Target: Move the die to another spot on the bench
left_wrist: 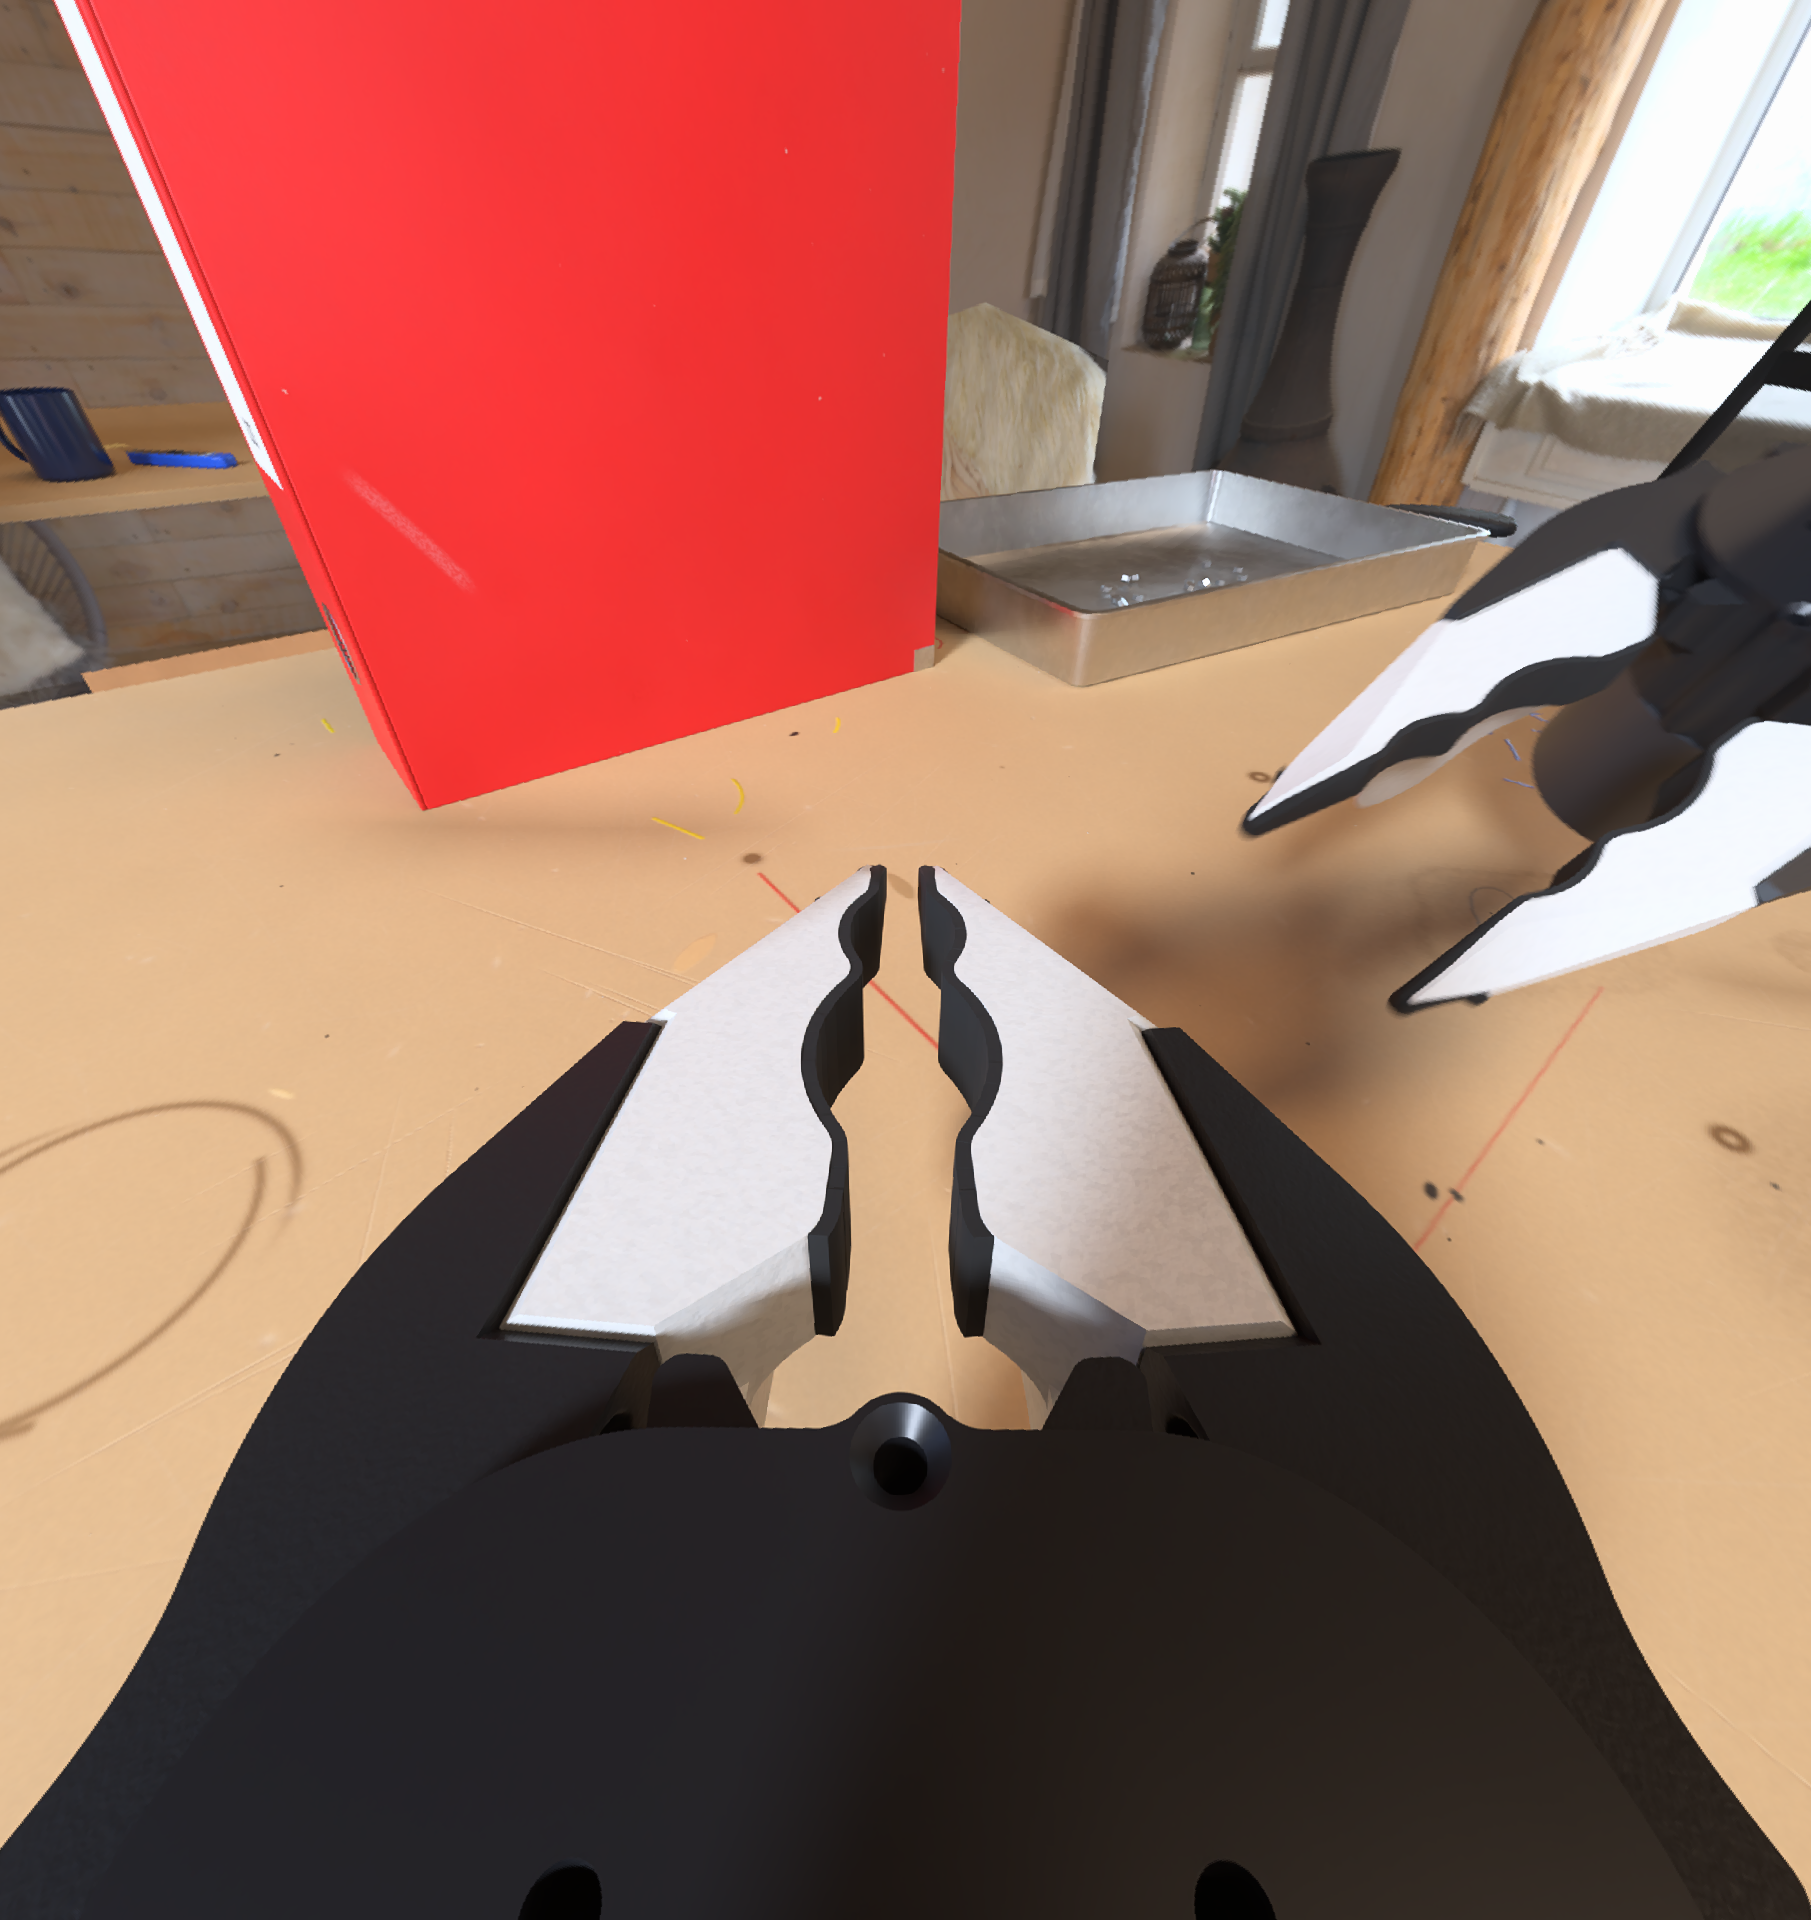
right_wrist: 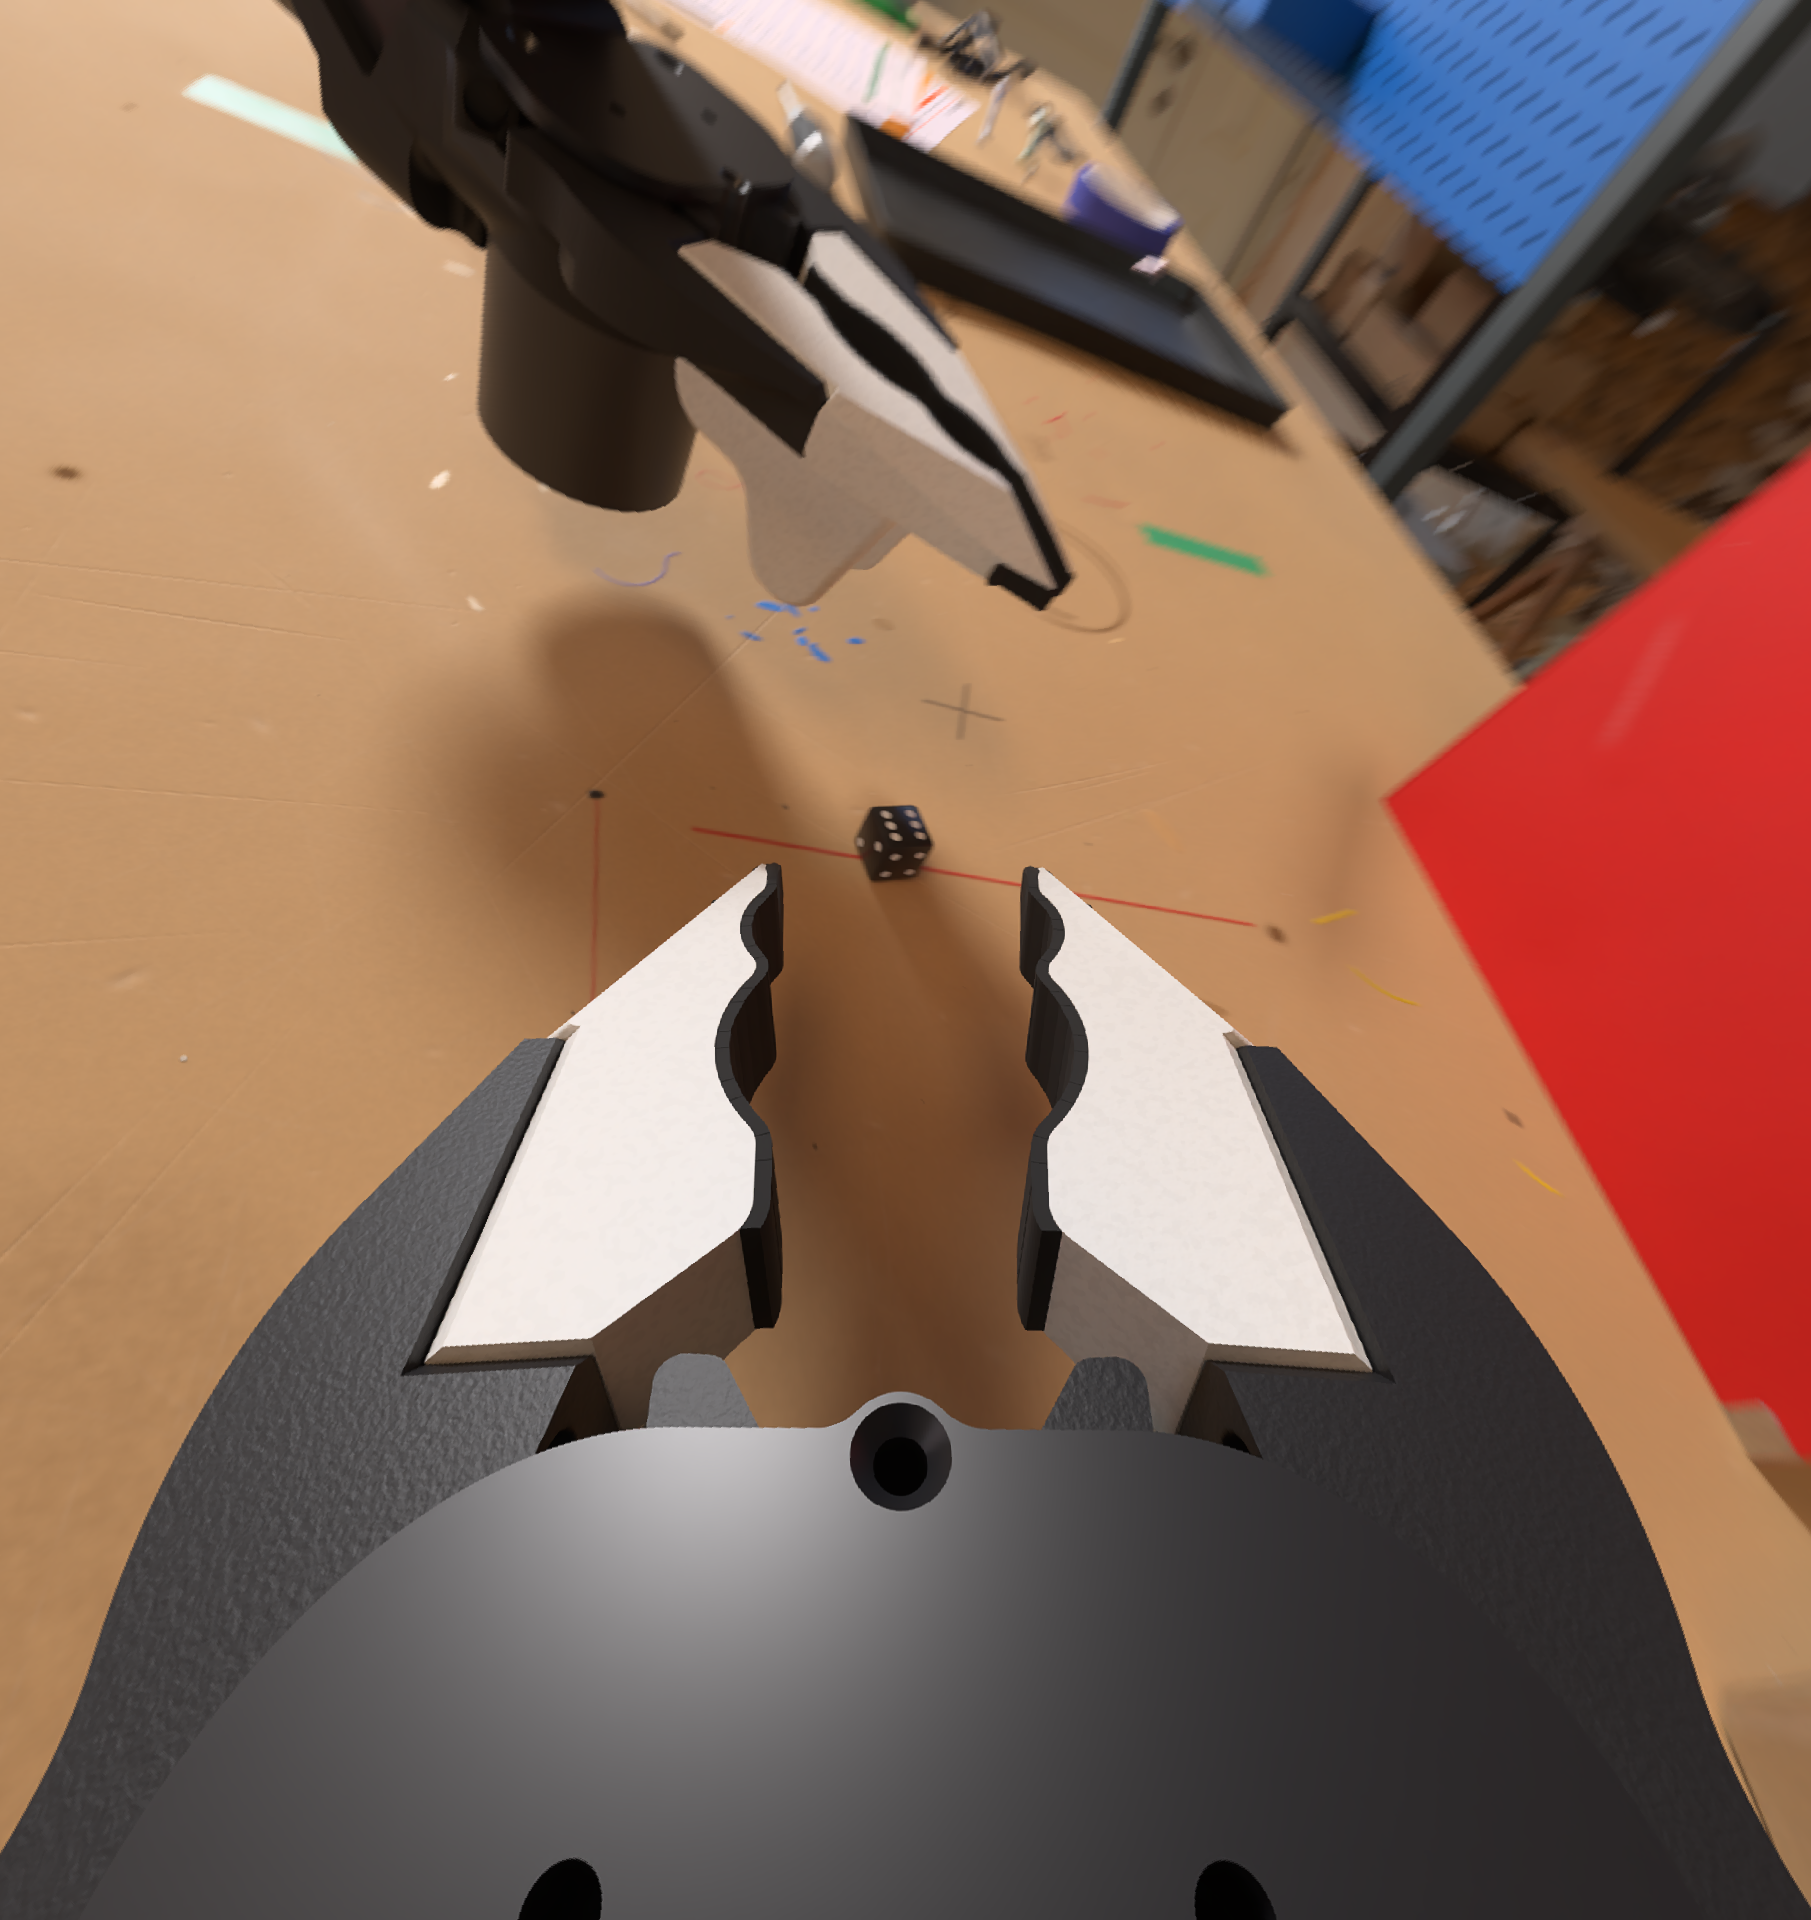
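Observation:
A small black die (right_wrist: 893,842) with white pips rests on the tan bench (right_wrist: 257,831), on a thin red line. My right gripper (right_wrist: 899,878) is open and empty, with the die just beyond its fingertips, between their lines. It also shows in the left wrist view (left_wrist: 1327,914), open, at the right. My left gripper (left_wrist: 901,878) is shut and empty, hovering above the bench (left_wrist: 257,987). In the right wrist view it (right_wrist: 1036,592) hangs above and beyond the die. The die is hidden in the left wrist view.
A tall red box (left_wrist: 568,395) stands on the bench ahead of the left gripper; it shows at the right in the right wrist view (right_wrist: 1659,935). A metal tray (left_wrist: 1192,582) sits behind it. A black tray (right_wrist: 1036,270) and blue shelving (right_wrist: 1503,125) lie far off.

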{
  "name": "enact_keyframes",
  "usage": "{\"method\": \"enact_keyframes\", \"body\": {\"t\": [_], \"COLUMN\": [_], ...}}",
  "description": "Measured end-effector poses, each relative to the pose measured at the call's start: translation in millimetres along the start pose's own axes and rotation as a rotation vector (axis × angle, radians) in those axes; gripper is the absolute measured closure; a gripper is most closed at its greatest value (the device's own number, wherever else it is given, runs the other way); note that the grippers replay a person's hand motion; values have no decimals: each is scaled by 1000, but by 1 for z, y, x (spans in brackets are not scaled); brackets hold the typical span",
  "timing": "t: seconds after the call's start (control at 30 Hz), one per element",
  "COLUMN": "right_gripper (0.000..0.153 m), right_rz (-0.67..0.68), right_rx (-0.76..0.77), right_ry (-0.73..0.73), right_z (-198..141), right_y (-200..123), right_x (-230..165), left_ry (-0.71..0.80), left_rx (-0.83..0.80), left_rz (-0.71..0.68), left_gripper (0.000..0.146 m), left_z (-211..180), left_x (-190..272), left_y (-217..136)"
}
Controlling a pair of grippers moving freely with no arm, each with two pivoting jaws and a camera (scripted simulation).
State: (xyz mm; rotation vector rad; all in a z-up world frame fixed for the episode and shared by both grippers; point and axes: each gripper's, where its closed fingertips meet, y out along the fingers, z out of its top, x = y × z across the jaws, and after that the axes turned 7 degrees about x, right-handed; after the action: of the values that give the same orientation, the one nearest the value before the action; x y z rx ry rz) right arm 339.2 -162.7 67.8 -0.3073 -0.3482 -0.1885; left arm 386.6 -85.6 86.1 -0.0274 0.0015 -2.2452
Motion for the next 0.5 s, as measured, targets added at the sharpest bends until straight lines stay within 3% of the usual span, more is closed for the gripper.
{"method": "enact_keyframes", "body": {"t": [0.2,0.5], "right_gripper": [103,104], "right_rz": [276,458], "right_rx": [-197,-364], "right_ry": [114,113], "right_z": [-15,-33], "right_y": [41,71], "right_x": [-4,0], "left_ry": [27,20], "left_rx": [20,44], "left_rz": [28,42], "left_gripper": [140,141], "left_z": [3,7], "left_x": [-4,-6], "left_y": [-2,-3]}}
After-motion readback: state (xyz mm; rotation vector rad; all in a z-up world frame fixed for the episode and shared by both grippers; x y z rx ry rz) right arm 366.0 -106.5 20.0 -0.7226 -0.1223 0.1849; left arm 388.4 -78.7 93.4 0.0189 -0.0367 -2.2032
